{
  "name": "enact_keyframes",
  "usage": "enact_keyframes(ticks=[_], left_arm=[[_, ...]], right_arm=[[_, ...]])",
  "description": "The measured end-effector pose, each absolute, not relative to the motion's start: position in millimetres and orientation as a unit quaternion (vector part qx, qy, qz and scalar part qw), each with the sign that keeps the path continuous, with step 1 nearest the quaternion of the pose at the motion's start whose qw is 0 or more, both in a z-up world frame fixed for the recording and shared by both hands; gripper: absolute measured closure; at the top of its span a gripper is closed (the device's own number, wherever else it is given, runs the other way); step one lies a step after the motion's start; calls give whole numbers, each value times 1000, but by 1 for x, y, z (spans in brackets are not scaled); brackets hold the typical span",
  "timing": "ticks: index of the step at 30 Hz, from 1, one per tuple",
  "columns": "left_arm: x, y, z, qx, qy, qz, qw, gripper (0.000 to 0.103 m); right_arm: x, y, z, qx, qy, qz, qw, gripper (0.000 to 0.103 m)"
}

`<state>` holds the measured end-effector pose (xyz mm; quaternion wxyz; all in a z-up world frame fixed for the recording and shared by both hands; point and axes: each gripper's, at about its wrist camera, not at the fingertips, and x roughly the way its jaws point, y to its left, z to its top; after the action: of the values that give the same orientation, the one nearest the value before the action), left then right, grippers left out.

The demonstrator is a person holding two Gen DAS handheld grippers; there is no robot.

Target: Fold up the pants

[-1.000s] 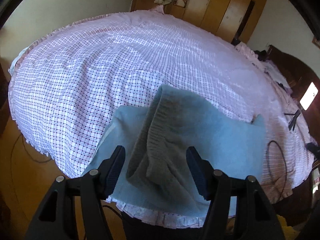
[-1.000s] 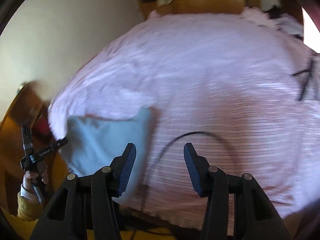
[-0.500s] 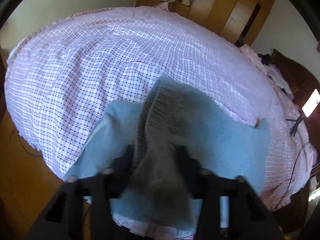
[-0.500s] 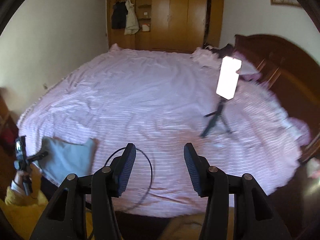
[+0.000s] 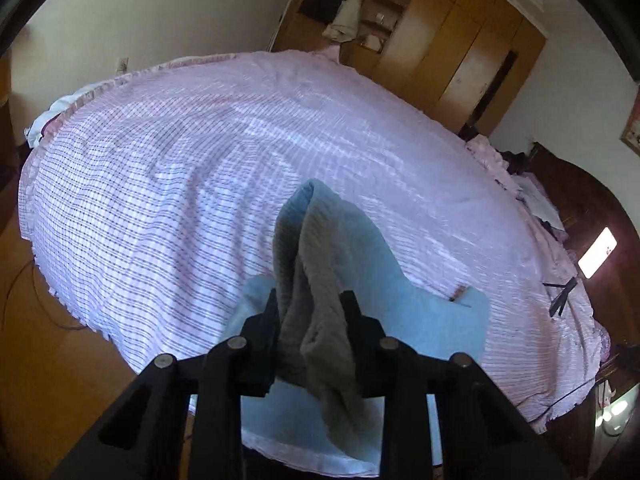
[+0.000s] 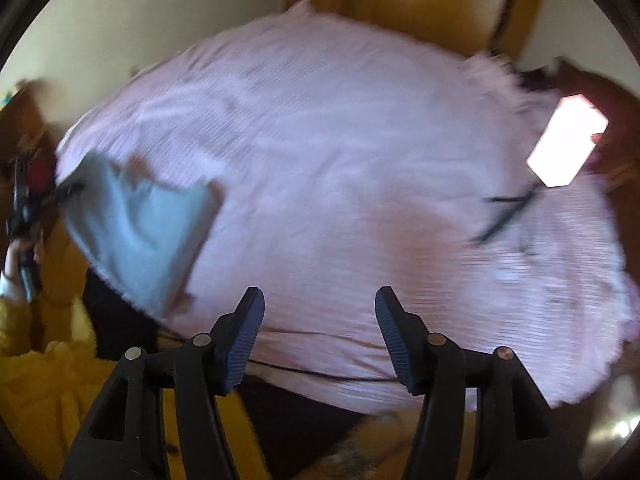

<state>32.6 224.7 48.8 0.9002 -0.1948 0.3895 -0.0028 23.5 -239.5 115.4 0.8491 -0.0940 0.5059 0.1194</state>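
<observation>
Pinching a bunched ridge of the light blue pants (image 5: 420, 320), the left gripper (image 5: 310, 316) is closing on the fabric, which trails ahead across the pink checked bed (image 5: 180, 200). Right gripper (image 6: 319, 320) is opening, empty, pants far to its left.

Soft matt knit pants (image 5: 320, 264) on checked cotton bedspread (image 5: 168, 200); glossy wooden wardrobe (image 5: 452, 52).

the left gripper (image 5: 310, 312) angles downward, its jaws closing on gathered grey-blue pants (image 5: 320, 264). the right gripper (image 6: 318, 320) points steeply down, its empty jaws opening.
</observation>
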Motion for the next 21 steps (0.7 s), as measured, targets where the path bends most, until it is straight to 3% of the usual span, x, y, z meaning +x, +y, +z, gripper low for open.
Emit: enact_keyframes(ticks=[9, 14, 21], left_arm=[[56, 242, -23, -167, 466, 43, 868, 63], [49, 249, -24, -171, 461, 47, 869, 53], [24, 255, -4, -123, 451, 76, 881, 53]], right_arm=[[61, -144, -8, -60, 549, 218, 805, 52], [76, -134, -29, -14, 543, 232, 807, 52], [95, -142, -46, 75, 537, 232, 808, 52]])
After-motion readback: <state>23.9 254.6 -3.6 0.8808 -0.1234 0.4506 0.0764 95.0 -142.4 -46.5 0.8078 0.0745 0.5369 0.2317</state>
